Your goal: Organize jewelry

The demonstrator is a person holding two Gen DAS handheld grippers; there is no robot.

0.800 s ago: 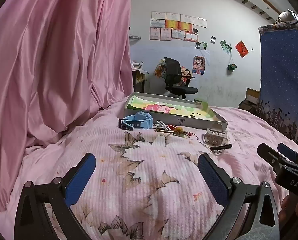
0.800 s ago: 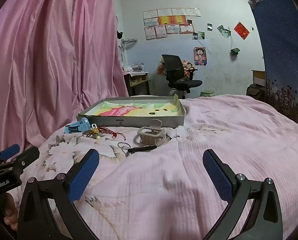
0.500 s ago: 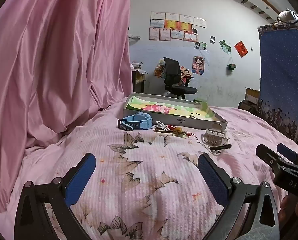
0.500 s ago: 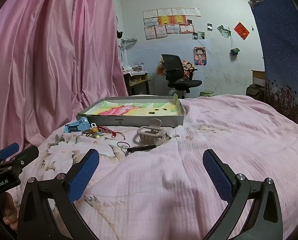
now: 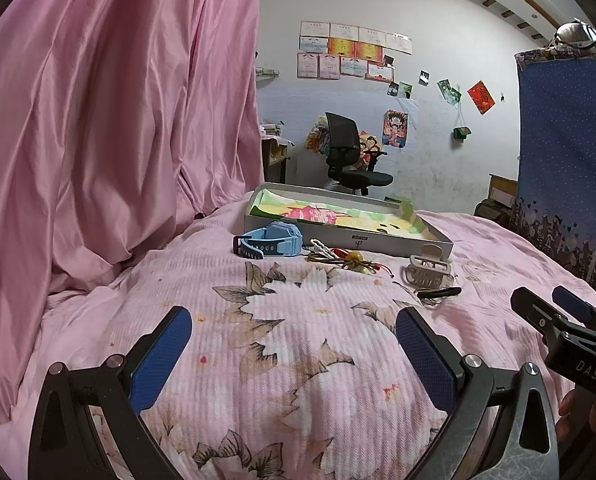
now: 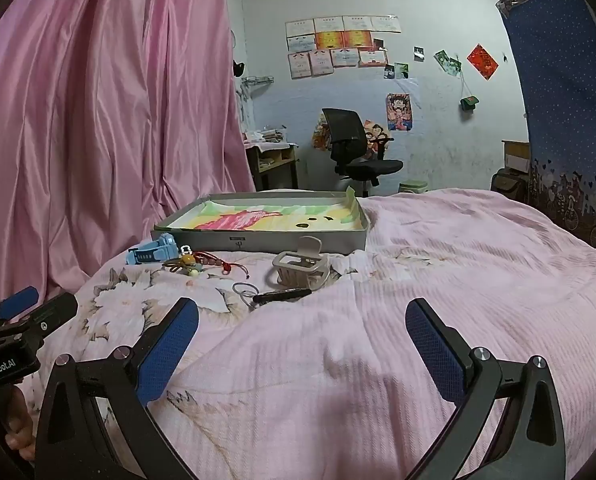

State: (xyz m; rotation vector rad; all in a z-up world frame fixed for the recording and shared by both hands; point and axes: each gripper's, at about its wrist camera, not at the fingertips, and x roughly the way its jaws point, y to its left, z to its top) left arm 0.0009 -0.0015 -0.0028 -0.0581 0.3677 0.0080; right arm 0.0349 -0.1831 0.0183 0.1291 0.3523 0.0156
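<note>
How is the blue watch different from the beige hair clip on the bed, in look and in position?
The blue watch is light blue with a dark strap, while the hair clip is plain beige. The watch lies at the left end of the row of items, near the box's left corner; the hair clip stands further right, with open teeth and a black hairpin in front of it. Both rest on the pink bedspread, outside the box.

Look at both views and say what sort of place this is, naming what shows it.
Most likely a bedroom at home: a bed with a pink floral quilt, an office chair by a desk, and posters stuck on the wall.
</note>
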